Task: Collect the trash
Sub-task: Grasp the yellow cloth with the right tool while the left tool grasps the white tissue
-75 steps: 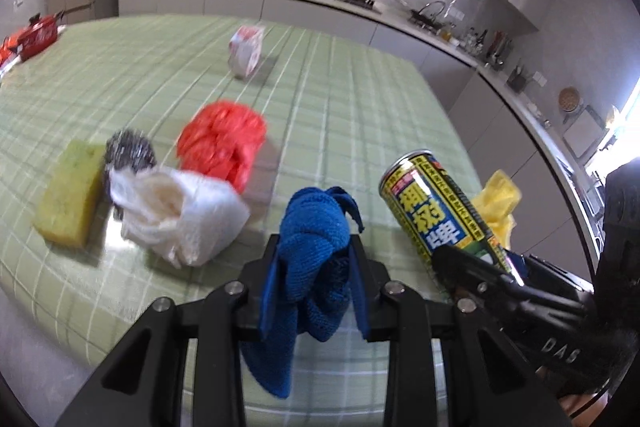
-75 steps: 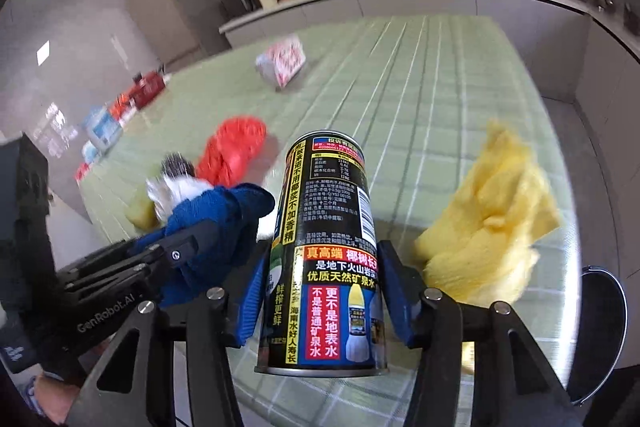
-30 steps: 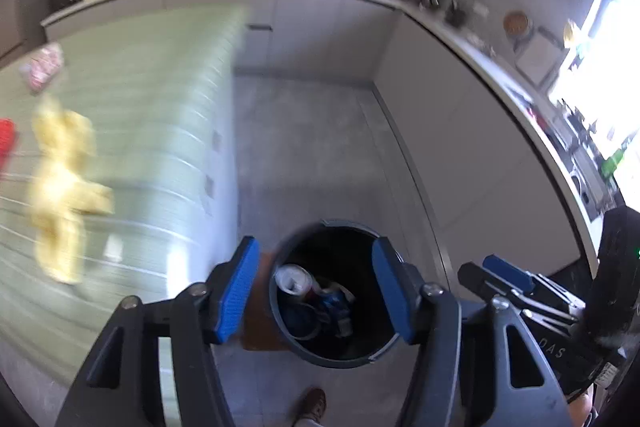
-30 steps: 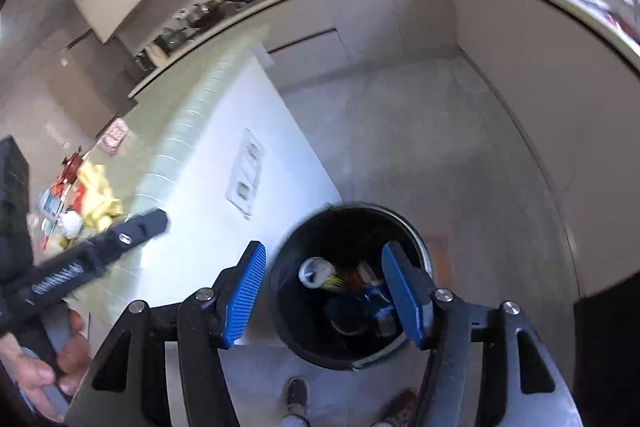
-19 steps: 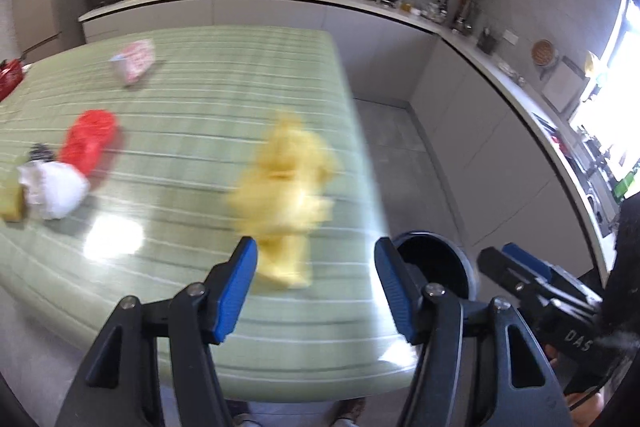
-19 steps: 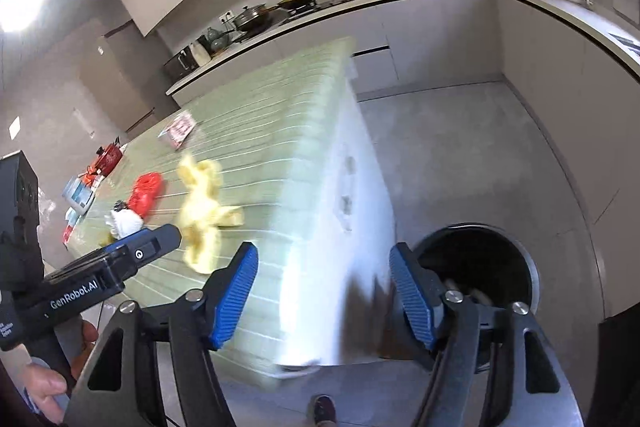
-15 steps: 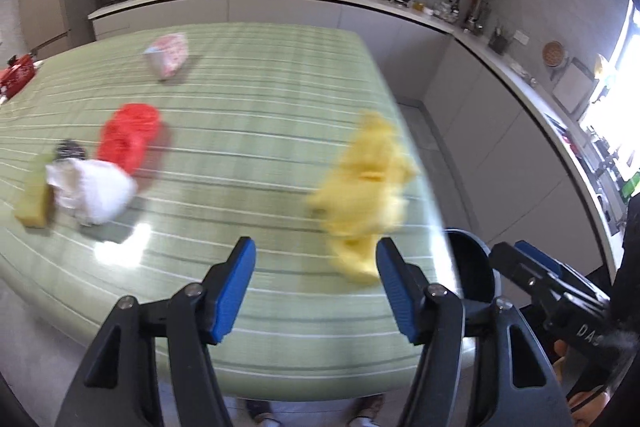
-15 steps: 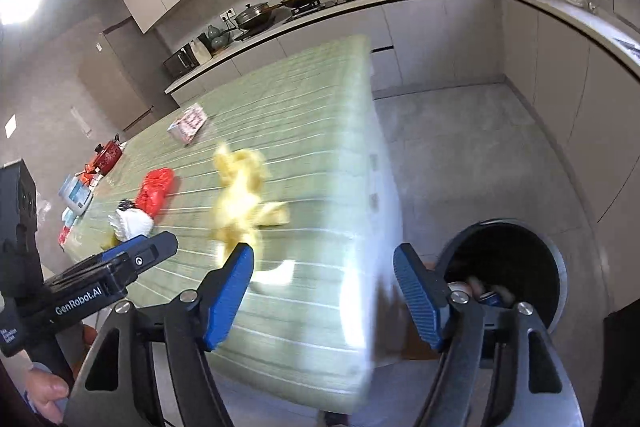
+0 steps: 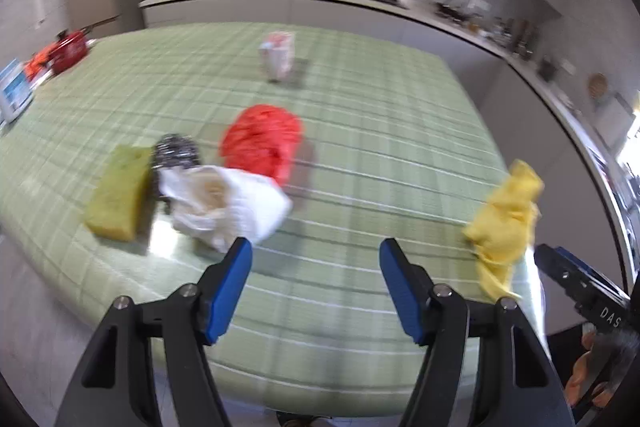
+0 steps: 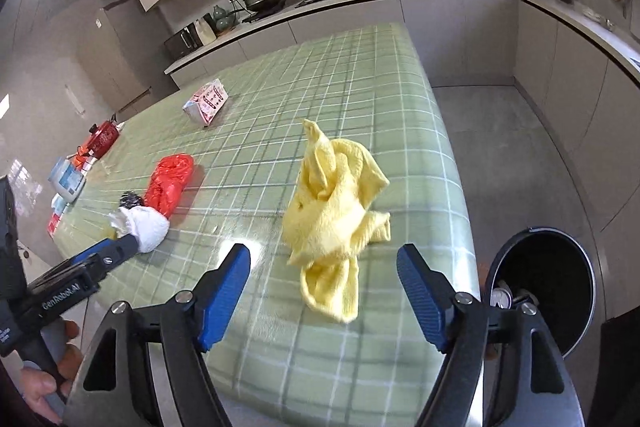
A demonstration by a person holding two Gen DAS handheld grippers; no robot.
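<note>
My left gripper [image 9: 315,255] is open and empty, above the near edge of the green checked table [image 9: 360,115]. Just ahead of its left finger lies a white crumpled bag [image 9: 228,205], with a red plastic bag [image 9: 262,143] behind it. My right gripper [image 10: 323,263] is open and empty, with a crumpled yellow cloth [image 10: 336,211] lying just beyond its fingertips near the table's right edge. The yellow cloth also shows in the left wrist view [image 9: 504,223]. A black trash bin [image 10: 548,287] stands on the floor at the right, with cans inside.
A yellow-green sponge [image 9: 118,191] and a steel scourer [image 9: 176,151] lie left of the white bag. A pink-and-white carton [image 9: 277,55] stands farther back. A red pot [image 10: 103,137] and boxes sit at the table's far left. Kitchen counters run along the back.
Both grippers swung from over the bin back to the table. The blue cloth and the can they held earlier are gone from their jaws; both are open and empty.
</note>
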